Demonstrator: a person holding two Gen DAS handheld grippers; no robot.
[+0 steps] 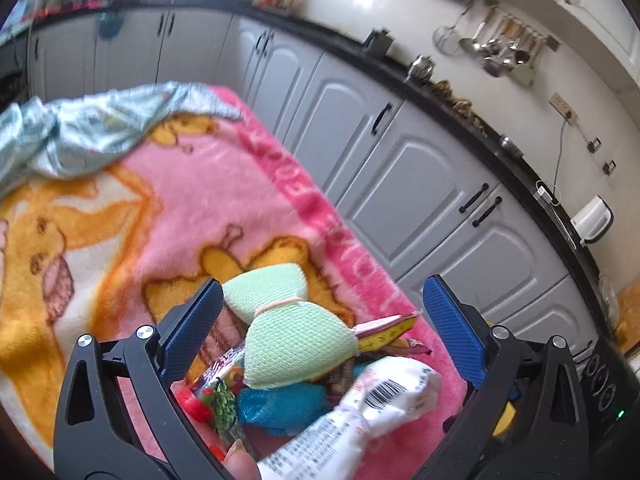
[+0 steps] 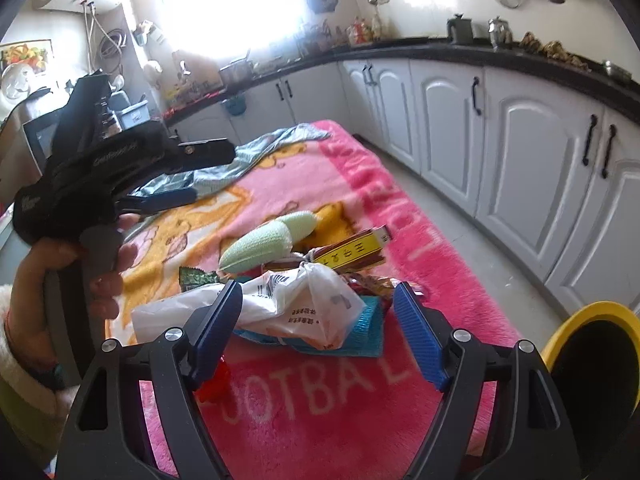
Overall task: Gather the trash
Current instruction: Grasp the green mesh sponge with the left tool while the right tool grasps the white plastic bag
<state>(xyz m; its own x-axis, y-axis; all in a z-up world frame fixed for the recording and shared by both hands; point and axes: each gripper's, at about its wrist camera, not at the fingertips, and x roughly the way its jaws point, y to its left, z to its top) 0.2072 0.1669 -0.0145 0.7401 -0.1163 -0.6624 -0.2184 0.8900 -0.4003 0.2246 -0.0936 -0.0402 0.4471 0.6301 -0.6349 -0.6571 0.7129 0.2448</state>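
Observation:
A pile of trash lies on a pink blanket (image 1: 132,208): a light green sponge pouch (image 1: 288,328), a white plastic wrapper with a barcode (image 1: 384,400), a blue mesh piece (image 1: 276,404), a yellow-red box (image 1: 384,330) and colourful snack wrappers (image 1: 222,384). My left gripper (image 1: 322,320) is open above the pile, holding nothing. In the right wrist view, my right gripper (image 2: 318,312) is open just before the white wrapper (image 2: 288,304), with the green pouch (image 2: 268,242) and yellow box (image 2: 352,250) behind. The left gripper (image 2: 188,176) shows at the left, held by a hand.
A yellow-rimmed black bin (image 2: 592,364) stands on the floor at the right of the blanket (image 2: 320,400). Grey kitchen cabinets (image 1: 404,184) run along the right under a black countertop. A crumpled light blue cloth (image 1: 80,132) lies at the blanket's far end.

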